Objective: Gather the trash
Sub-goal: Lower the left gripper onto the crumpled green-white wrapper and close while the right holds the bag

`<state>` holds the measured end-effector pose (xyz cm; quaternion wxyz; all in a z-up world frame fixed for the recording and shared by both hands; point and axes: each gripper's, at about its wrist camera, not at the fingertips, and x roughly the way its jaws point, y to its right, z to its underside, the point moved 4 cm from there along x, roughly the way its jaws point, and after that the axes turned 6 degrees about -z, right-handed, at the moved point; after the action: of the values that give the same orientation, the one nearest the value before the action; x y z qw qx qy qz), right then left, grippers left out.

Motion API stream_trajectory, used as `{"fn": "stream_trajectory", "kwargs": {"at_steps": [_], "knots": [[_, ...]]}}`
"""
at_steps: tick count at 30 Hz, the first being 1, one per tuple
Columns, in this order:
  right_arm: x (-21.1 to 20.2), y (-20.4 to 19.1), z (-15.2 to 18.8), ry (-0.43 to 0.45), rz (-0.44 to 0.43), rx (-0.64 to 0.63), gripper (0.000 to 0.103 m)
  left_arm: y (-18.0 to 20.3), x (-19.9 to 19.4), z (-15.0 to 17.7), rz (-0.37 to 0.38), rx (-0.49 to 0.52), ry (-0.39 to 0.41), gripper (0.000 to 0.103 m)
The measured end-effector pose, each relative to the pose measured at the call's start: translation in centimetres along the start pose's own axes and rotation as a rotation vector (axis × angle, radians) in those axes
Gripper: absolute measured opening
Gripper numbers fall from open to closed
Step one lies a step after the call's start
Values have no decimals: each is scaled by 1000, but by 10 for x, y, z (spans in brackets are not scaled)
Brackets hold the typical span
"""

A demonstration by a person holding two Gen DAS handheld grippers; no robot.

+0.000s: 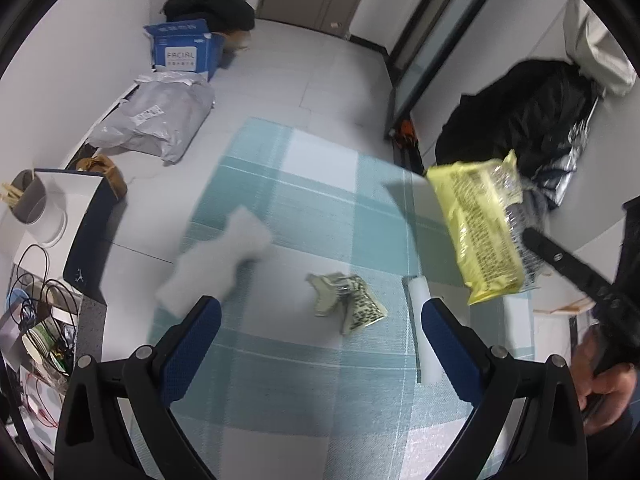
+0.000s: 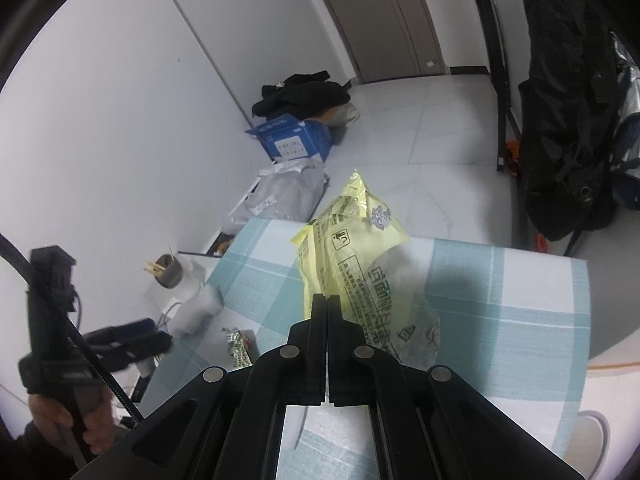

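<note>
My right gripper (image 2: 327,300) is shut on a yellow snack wrapper (image 2: 360,256) and holds it up above the teal checked tablecloth (image 2: 500,312). The wrapper also shows in the left wrist view (image 1: 480,232), hanging from the right gripper (image 1: 528,236) at the right. My left gripper (image 1: 320,312) is open and empty, hovering over the cloth. A crumpled printed wrapper (image 1: 348,300) lies between its fingers (image 1: 192,344), seen also in the right wrist view (image 2: 238,344). A white crumpled tissue (image 1: 216,256) lies to the left and a white foam strip (image 1: 424,336) to the right.
A blue carton (image 1: 186,48), a grey mail bag (image 1: 156,116) and black clothes (image 1: 212,4) lie on the floor by the wall. A black jacket (image 1: 520,112) hangs at the right. A side shelf holds a paper roll (image 1: 44,216) and cables (image 1: 36,292).
</note>
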<state>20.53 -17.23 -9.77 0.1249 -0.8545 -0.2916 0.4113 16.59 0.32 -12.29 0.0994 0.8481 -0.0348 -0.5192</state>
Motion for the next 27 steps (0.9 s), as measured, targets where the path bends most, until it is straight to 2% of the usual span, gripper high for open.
{"fn": "stream_trajectory", "kwargs": {"at_steps": [4, 13, 17, 22, 25, 27], "knots": [[-10, 5, 0, 14, -1, 5, 0, 10, 14, 2, -39, 33, -25, 99], [-30, 13, 1, 41, -5, 14, 0, 17, 35, 4, -122, 33, -65, 96], [-40, 18, 2, 48, -9, 11, 0, 24, 42, 7, -146, 53, -96, 85], [-49, 23, 4, 53, -8, 13, 0, 37, 42, 11, -191, 134, -92, 73], [-53, 25, 4, 57, -4, 18, 0, 40, 41, 12, -209, 155, -81, 61], [-55, 27, 4, 60, -1, 22, 0, 41, 40, 12, -216, 158, -77, 46]]}}
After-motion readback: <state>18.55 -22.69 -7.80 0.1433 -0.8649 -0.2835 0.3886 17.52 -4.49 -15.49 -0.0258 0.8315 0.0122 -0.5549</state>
